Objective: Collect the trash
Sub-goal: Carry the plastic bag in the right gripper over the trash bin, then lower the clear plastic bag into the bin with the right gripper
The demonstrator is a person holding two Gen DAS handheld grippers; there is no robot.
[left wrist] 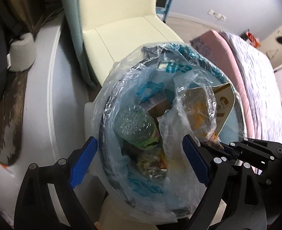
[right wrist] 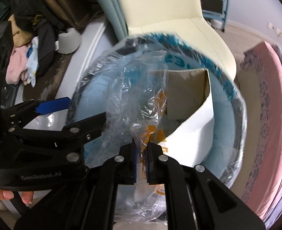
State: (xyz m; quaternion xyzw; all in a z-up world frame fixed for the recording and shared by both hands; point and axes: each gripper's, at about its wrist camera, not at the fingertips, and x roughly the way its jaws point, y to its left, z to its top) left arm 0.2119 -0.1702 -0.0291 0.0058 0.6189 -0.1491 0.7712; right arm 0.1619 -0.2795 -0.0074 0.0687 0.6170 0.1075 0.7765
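Observation:
A round trash bin (left wrist: pixel 234 134) lined with a clear bag printed in blue sits below both grippers. Inside lie a plastic bottle (left wrist: pixel 135 126), cardboard (left wrist: pixel 224 103) and wrappers. My left gripper (left wrist: pixel 139 145) hangs open over the bin's near rim, blue pads (left wrist: pixel 195 159) wide apart, nothing between them. In the right wrist view, my right gripper (right wrist: pixel 141 153) is shut on a crumpled clear plastic bag (right wrist: pixel 139 95) with orange print, held above the bin (right wrist: pixel 236 103). The left gripper's blue finger (right wrist: pixel 52 102) shows at left there.
A cream chair (left wrist: pixel 125 32) stands just behind the bin. A pink mattress edge with a patterned cover (left wrist: pixel 255 88) runs along the right. A white cabinet top (left wrist: pixel 43 103), a grey roll (left wrist: pixel 21 54) and piled clothes (right wrist: pixel 24 65) lie left. A hand (right wrist: pixel 5 193) holds the left gripper.

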